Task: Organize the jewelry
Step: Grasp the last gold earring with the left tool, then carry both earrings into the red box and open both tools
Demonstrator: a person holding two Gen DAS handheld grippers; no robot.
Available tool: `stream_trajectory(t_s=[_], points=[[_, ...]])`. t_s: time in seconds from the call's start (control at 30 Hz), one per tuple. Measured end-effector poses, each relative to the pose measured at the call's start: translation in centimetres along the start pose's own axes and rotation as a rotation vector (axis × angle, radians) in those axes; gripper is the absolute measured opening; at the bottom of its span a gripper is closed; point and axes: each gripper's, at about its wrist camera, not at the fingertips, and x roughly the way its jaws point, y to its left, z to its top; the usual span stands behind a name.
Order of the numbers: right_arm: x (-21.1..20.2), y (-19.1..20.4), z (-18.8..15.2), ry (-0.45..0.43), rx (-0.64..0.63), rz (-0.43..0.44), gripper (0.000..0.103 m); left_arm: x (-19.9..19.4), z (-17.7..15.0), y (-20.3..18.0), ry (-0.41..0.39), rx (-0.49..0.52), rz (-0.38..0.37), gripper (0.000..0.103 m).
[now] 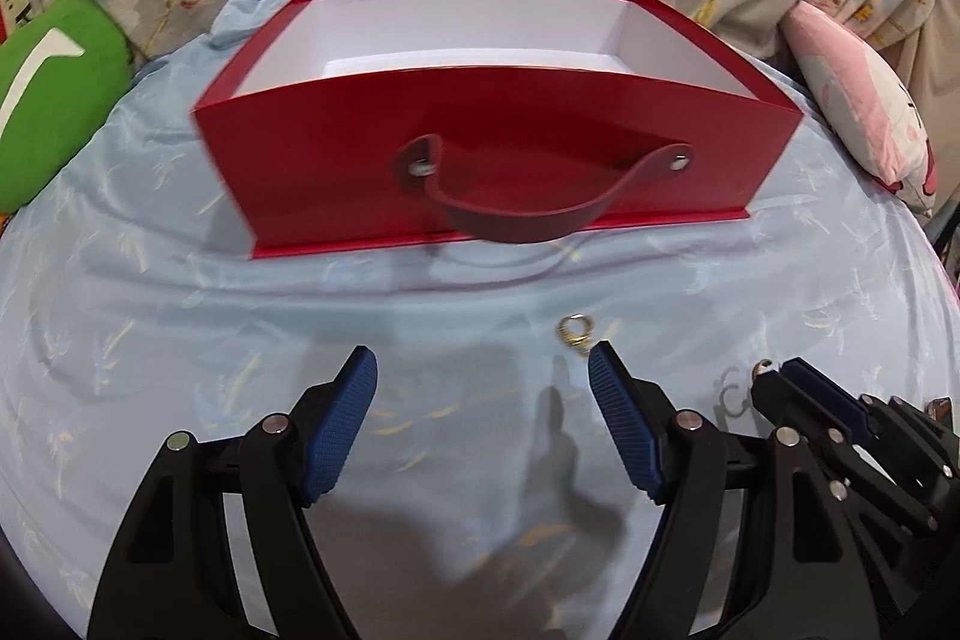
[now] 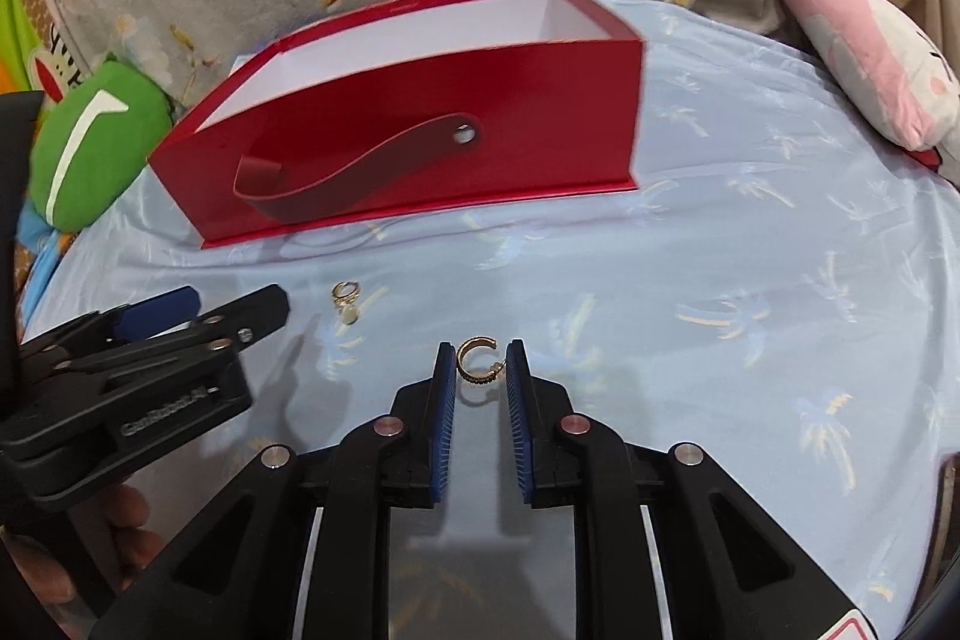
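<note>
- Broadly, a pale blue sheet (image 2: 750, 232) covers the bed; an open red box (image 1: 498, 160) with a strap handle (image 1: 540, 208) sits on it
- left gripper (image 1: 483, 370): jaws wide apart, holding nothing; a small gold earring (image 1: 577, 331) lies just beyond its right fingertip
- right gripper (image 2: 480, 358): jaws narrowly parted around a C-shaped gold ring (image 2: 477, 361); whether they pinch it, I cannot tell

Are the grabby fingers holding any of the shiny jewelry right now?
No. The right gripper has the gold hoop earring between its fingers, but not pinched. The left gripper is wide open and empty.
</note>
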Motion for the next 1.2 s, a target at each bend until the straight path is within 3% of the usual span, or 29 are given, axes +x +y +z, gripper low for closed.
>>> stream_trajectory(t_s=[0.23,0.47,0.5,0.6,1.2], points=[[-1.2,-2.4,-0.2,-0.007,0.038,-0.024,0.016,2.2,0.5,-3.2,0.034,0.032,-0.035,0.071],[-1.4,-2.5,-0.2,-0.013,0.042,-0.011,0.016,2.8,0.2,-3.3,0.052,0.018,-0.053,0.034],[-1.4,-2.4,-0.1,-0.014,0.042,-0.008,0.016,2.8,0.2,-3.1,0.052,0.01,-0.055,0.023],[-1.7,-2.2,-0.2,-0.02,0.042,-0.003,0.016,2.9,0.5,-2.3,0.063,-0.029,-0.087,0.007],[-3.8,-0.9,1.1,-0.072,0.021,0.025,0.016,-4.2,1.4,4.6,-0.087,-0.103,-0.049,0.002]])
